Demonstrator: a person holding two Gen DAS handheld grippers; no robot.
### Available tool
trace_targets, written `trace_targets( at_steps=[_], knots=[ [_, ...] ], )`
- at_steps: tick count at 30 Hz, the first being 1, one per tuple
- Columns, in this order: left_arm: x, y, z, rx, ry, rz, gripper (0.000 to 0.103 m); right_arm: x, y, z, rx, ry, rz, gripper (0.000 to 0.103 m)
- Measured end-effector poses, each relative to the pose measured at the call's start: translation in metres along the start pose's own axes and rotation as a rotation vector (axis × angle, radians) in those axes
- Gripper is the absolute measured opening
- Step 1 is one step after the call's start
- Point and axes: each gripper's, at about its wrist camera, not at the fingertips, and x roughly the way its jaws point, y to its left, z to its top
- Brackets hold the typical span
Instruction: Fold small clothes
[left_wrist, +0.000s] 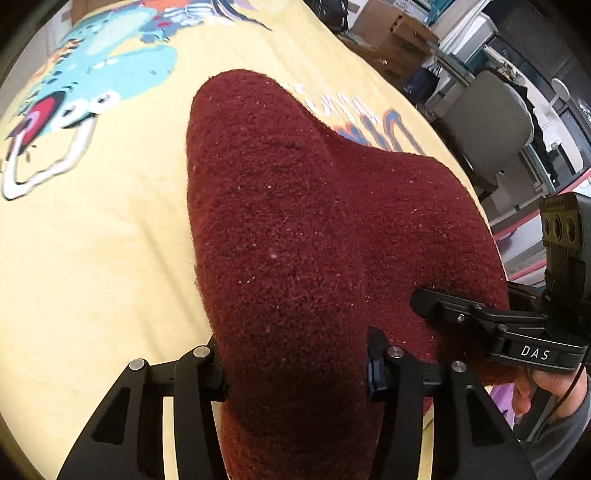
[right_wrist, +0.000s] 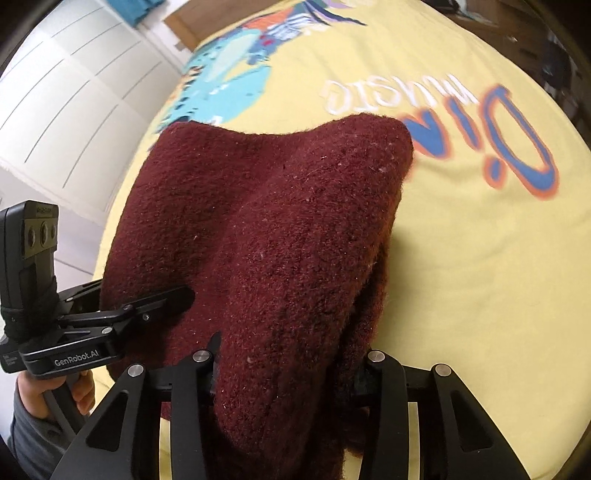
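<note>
In your left view, your left gripper pinches the near edge of the dark red knit cloth over the yellow sheet, and in your right view, your right gripper pinches it too.

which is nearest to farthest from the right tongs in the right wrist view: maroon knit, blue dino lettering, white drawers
1. maroon knit, clamped in the right tongs, centre.
2. blue dino lettering, on the yellow sheet, upper right.
3. white drawers, beyond the sheet's edge, upper left.
</note>
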Motion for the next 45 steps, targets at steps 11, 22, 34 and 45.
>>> trace_targets(
  at_steps=[11, 22, 34, 45],
  knots=[
    [-0.02, 0.074, -0.054, -0.072, -0.001, 0.038, 0.045, 0.076, 0.063, -0.012, -0.059, 0.082, -0.021, 0.044],
    [0.002, 0.092, -0.08, -0.114, -0.008, 0.095, 0.067, 0.106, 0.048, -0.024, -0.042, 0.072, -0.054, 0.065],
    [-0.008, 0.096, -0.087, -0.19, -0.013, 0.222, 0.098, 0.078, 0.052, -0.04, -0.129, 0.005, -0.158, 0.084],
    [-0.031, 0.105, -0.112, -0.188, -0.018, 0.268, 0.102, 0.075, 0.054, -0.049, -0.164, -0.023, -0.187, 0.102]
  ],
)
